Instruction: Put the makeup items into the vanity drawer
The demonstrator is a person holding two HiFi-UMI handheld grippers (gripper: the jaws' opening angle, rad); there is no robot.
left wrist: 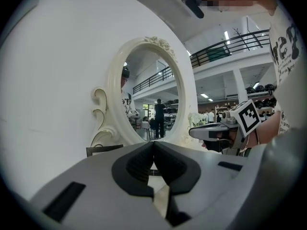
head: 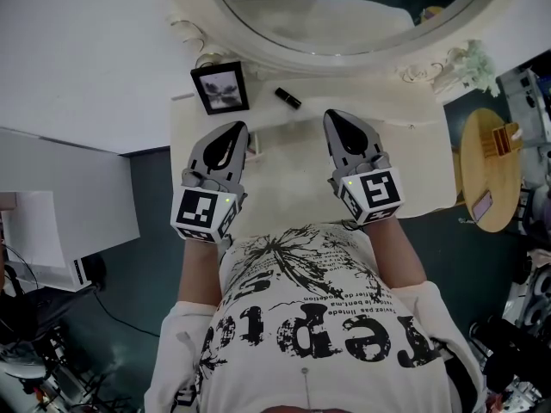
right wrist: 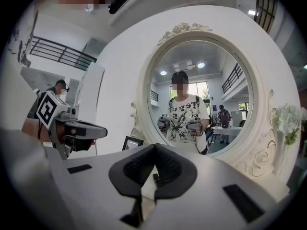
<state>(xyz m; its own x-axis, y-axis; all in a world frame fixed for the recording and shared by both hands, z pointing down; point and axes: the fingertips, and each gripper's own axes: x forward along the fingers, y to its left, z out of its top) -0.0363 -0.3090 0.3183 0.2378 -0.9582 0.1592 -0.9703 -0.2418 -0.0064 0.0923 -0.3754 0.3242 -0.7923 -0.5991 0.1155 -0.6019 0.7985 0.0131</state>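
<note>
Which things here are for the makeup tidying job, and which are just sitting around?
For the job: dark tube, vanity, left hand-held gripper and right hand-held gripper, both shut and empty.

Just sitting around: picture frame, mirror, flowers, round side table.

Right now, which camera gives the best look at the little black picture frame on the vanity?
The head view: it shows the whole picture frame from above, beside a black tube. The right gripper view catches the frame small and angled; the left gripper view shows only its dark top edge.
</note>
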